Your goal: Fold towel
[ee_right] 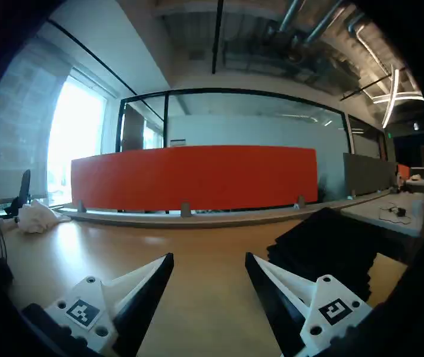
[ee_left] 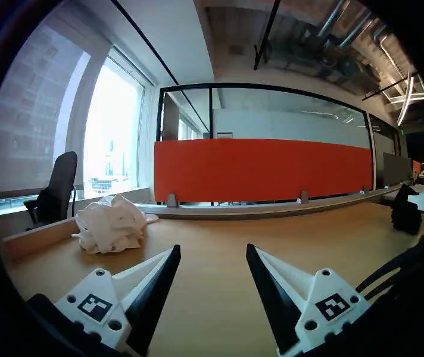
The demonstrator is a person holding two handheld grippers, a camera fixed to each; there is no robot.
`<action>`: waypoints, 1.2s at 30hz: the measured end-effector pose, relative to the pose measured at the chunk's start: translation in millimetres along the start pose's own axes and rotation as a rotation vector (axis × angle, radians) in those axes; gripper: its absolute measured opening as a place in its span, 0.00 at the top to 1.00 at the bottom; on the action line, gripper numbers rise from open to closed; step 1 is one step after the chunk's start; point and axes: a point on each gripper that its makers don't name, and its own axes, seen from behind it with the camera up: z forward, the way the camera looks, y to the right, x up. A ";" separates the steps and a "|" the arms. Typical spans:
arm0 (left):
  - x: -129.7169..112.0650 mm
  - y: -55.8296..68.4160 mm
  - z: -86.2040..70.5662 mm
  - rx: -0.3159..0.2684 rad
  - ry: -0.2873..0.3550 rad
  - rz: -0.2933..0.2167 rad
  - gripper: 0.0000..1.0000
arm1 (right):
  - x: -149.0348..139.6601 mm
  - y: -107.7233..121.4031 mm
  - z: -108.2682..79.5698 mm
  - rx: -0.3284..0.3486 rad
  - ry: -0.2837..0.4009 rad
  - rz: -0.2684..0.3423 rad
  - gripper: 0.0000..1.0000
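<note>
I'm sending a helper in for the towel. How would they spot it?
Look along the long wooden desk that runs in front of the orange partition. Toward its window end, near the black office chair, lies the towel. It is a crumpled white heap, unlike the flat black stack farther along.

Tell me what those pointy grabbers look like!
Both the left gripper and right gripper have two pointed, triangular fingers, white outside and black inside, each with a black-and-white square marker. Black cables run beside the left one.

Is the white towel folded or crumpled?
Crumpled: the white towel sits bunched in a lumpy heap on the desk, no flat folded layers.
</note>
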 end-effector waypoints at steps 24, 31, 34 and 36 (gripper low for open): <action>-0.1 0.4 0.1 0.000 0.000 0.000 0.20 | -8.6 -12.2 0.4 0.011 0.003 -0.025 0.07; -0.3 0.6 0.3 0.000 0.000 0.000 0.19 | -7.7 -14.2 -1.2 0.010 0.015 -0.033 0.07; -0.2 0.8 0.4 0.000 0.000 0.000 0.19 | -7.2 -14.8 -2.3 0.012 0.019 -0.033 0.07; -0.1 1.0 0.4 0.000 0.000 0.000 0.19 | -7.0 -15.1 -3.1 0.013 0.019 -0.033 0.07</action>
